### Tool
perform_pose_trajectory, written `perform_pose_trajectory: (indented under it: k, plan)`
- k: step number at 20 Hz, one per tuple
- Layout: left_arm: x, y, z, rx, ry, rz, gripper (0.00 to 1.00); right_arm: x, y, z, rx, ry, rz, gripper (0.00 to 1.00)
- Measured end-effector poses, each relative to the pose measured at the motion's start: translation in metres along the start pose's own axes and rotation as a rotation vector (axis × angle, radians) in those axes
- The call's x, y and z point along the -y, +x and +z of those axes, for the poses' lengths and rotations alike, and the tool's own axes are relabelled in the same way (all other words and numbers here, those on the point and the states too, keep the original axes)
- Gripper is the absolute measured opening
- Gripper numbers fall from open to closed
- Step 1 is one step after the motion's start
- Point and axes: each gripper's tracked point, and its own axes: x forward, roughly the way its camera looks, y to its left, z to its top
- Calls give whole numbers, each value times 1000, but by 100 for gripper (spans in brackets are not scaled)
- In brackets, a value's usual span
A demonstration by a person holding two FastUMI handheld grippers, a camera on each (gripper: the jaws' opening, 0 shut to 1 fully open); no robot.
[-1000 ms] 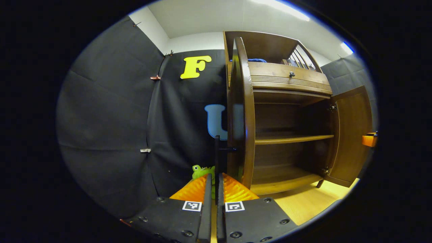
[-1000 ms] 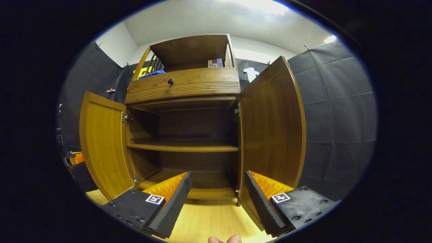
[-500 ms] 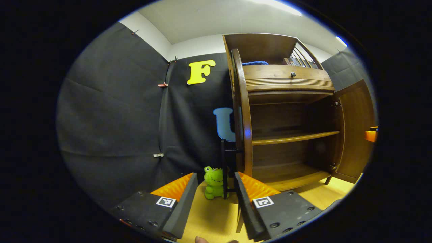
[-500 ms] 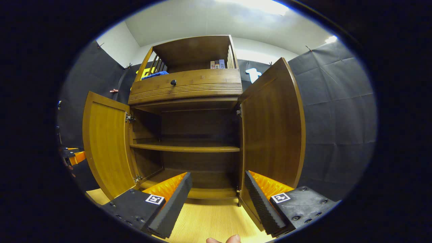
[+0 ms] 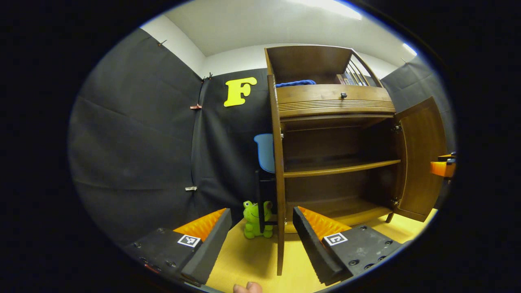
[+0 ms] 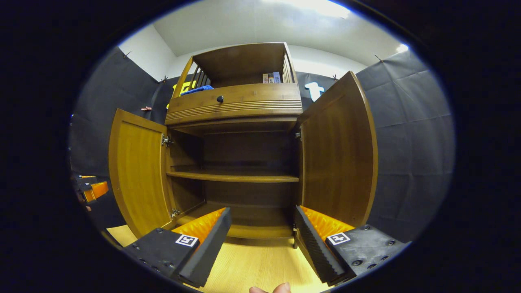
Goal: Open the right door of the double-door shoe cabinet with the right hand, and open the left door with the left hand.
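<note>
Both doors stood open; left hand-held gripper (image 5: pixel 260 240) and right hand-held gripper (image 6: pixel 262 240) gaped empty, so a careless withdrawal might knock the left door (image 5: pixel 279 175) shut.

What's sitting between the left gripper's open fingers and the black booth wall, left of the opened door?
In the left gripper view, a green frog toy sits on the yellow wooden floor ahead of the left gripper, beside the brown wooden left door.
</note>
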Motion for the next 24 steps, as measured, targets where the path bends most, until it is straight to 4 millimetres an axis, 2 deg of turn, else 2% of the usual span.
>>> perform_pose_trajectory:
  k: [7,10,11,14,18,20,24]
  plan:
    - [55,7,5,-10,17,-85,94,-1,-1,5,13,6,9,99]
    - [75,12,7,-13,12,-105,99,-2,-2,9,29,5,7,99]
    - [81,13,9,-13,10,-109,92,-1,-1,11,33,7,6,99]
    - [100,17,16,-2,-3,-126,99,3,5,13,37,5,4,100]
    - [122,16,28,30,-36,-151,99,4,8,8,27,9,6,99]
    - [132,16,30,39,-38,-161,96,5,10,6,23,6,9,99]
    - [142,16,33,50,-34,-150,96,6,14,10,33,2,14,100]
